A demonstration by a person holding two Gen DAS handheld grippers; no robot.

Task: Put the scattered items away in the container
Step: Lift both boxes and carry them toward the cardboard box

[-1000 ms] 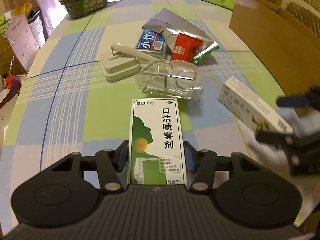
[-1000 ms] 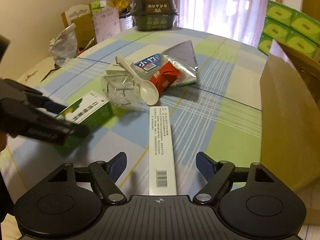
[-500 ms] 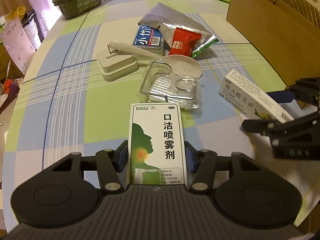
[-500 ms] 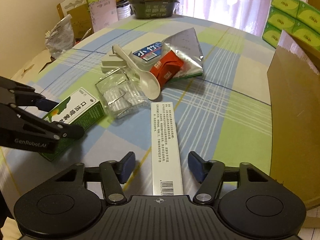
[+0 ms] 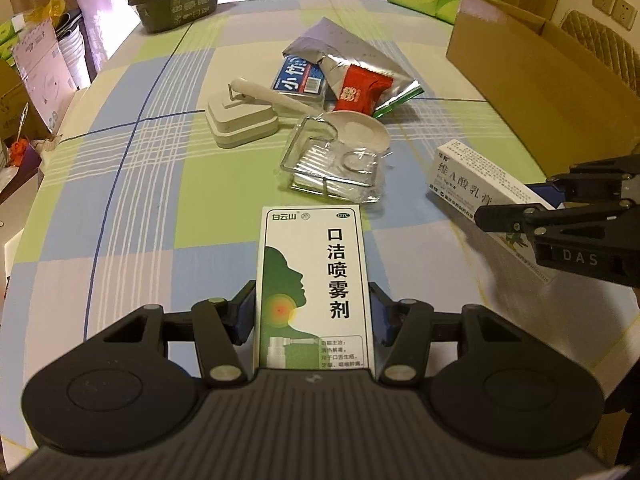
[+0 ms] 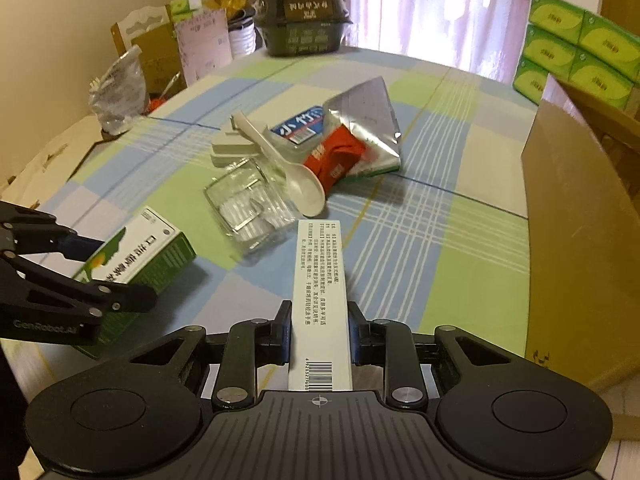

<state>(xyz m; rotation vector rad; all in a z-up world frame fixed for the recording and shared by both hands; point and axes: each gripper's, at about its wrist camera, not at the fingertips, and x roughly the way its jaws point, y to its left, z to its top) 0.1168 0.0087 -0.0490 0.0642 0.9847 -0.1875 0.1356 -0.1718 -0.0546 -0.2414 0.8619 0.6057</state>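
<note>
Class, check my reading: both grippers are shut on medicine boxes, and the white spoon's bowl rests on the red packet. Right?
Not quite. The white spoon has its bowl on the clear wrapped rack, beside the red packet, as the right wrist view shows. Both grippers do clamp boxes.

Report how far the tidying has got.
Done: nothing visibly in the cardboard box yet; its inside is hidden. In hand: the left gripper is shut on the green spray box, the right gripper on the white ointment box. Left on the table: spoon, wire rack, red packet, foil bag, blue packet, beige holder.
</note>
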